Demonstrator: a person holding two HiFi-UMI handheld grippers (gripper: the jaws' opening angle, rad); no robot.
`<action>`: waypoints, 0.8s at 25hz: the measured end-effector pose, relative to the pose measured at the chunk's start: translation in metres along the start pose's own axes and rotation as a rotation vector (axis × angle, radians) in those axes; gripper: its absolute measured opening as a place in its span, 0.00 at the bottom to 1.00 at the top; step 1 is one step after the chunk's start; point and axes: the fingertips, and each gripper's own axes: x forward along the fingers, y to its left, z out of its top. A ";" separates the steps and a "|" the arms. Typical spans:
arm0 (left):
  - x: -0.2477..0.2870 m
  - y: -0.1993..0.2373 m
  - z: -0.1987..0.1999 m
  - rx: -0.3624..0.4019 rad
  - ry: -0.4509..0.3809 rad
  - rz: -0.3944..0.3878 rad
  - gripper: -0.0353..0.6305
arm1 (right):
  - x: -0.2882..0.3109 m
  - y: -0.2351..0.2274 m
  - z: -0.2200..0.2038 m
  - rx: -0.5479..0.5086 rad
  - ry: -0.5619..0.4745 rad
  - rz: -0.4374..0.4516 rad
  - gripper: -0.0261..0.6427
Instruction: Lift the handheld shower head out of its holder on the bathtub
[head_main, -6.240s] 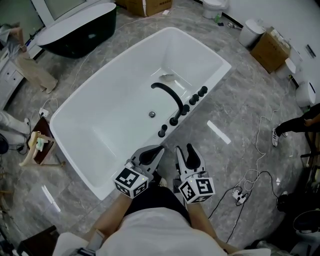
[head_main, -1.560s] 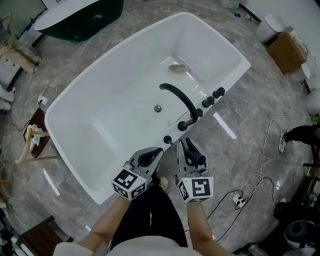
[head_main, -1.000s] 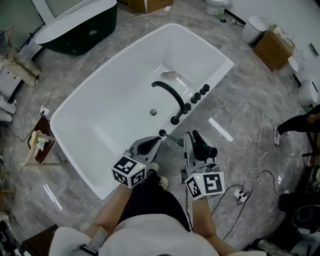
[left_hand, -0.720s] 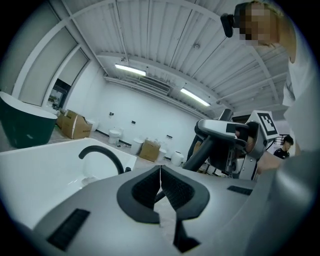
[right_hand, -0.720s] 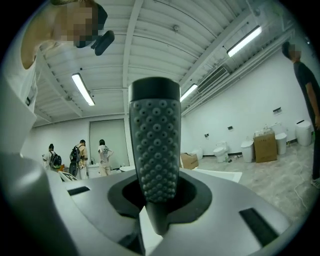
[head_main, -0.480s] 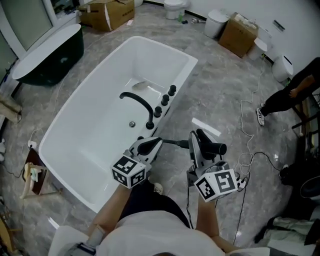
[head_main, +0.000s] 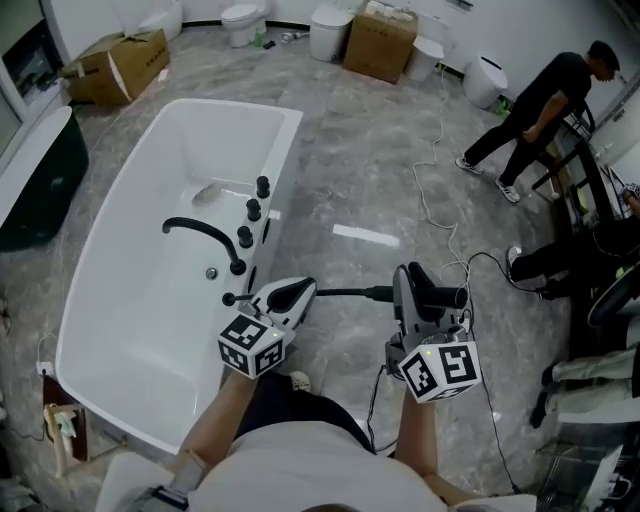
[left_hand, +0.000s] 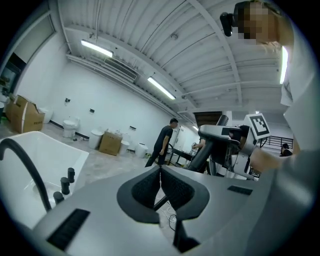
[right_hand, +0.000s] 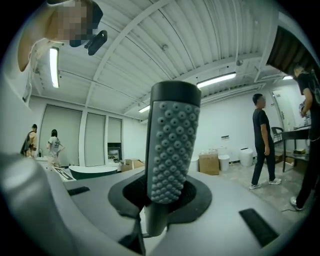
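The black handheld shower head (head_main: 441, 296) is off the tub, clamped in my right gripper (head_main: 418, 292), which is shut on it over the floor. In the right gripper view its nubbed grey face (right_hand: 170, 150) stands upright between the jaws. A black hose (head_main: 345, 294) stretches from it back to the white bathtub's (head_main: 286, 150) rim. My left gripper (head_main: 291, 293) is shut, pads touching (left_hand: 161, 184), and nothing shows gripped; the hose runs just beyond its tip. From the left gripper view, the shower head (left_hand: 220, 134) shows at the right.
A black curved spout (head_main: 198, 229) and three black knobs (head_main: 253, 210) sit on the tub's near rim. Cables (head_main: 470, 262) lie on the grey marble floor. A person (head_main: 535, 100) in black stands at the far right. Boxes (head_main: 381, 40) and toilets (head_main: 241, 16) line the far wall.
My right gripper has carried the shower head to the right, further from the tub, and the hose has drawn out longer. The left gripper moved with it. The view has swung right.
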 end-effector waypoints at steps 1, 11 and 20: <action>0.005 -0.004 0.001 0.003 0.003 -0.016 0.07 | -0.006 -0.008 0.002 -0.005 0.000 -0.027 0.17; 0.044 -0.043 -0.005 0.017 0.057 -0.162 0.07 | -0.066 -0.087 0.027 -0.003 -0.041 -0.283 0.17; 0.059 -0.082 -0.010 0.023 0.085 -0.273 0.07 | -0.127 -0.120 0.025 -0.064 0.021 -0.455 0.17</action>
